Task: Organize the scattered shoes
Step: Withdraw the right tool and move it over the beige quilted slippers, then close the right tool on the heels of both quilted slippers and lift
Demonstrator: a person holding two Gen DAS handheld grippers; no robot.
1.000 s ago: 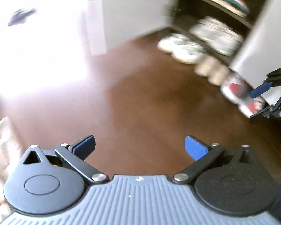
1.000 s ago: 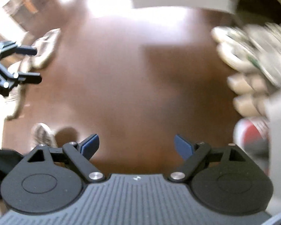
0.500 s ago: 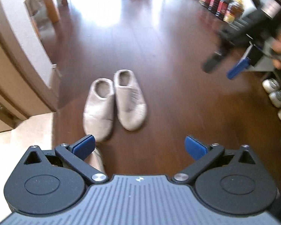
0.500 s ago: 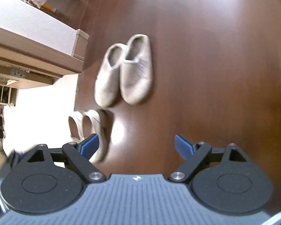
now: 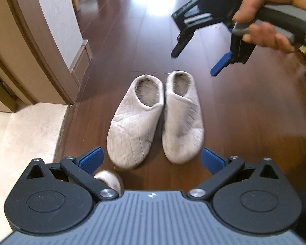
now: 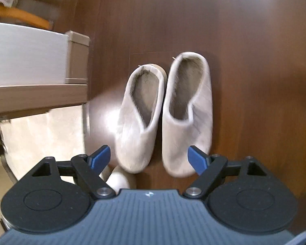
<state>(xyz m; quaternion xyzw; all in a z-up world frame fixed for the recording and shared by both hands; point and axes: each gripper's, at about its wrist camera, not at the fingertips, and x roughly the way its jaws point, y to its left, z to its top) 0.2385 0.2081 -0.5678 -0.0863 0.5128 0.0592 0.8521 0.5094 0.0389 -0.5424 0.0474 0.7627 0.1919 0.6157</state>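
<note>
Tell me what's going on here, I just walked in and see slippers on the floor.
A person holds a claw in each hand above a pair of pale slippers lying side by side on the dark wood floor. The left claw is open and empty; the right claw is closing slightly, nothing gripped. No slipper is lifted yet.

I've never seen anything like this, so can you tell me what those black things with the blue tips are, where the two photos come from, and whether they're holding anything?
They are two grabbing tools, and a person holds one in each hand. Each tool carries a camera looking out along its two blue-tipped fingers, so each photo comes from one tool. The left gripper sees a pair of pale grey slippers side by side on the dark wooden floor, plus the person's hand holding the right gripper. The right gripper's own photo looks down on the same slippers. Another pale shoe peeks out by the fingers. Nothing is held: the left jaws stand open, and the right jaws are closing with nothing gripped.
</note>
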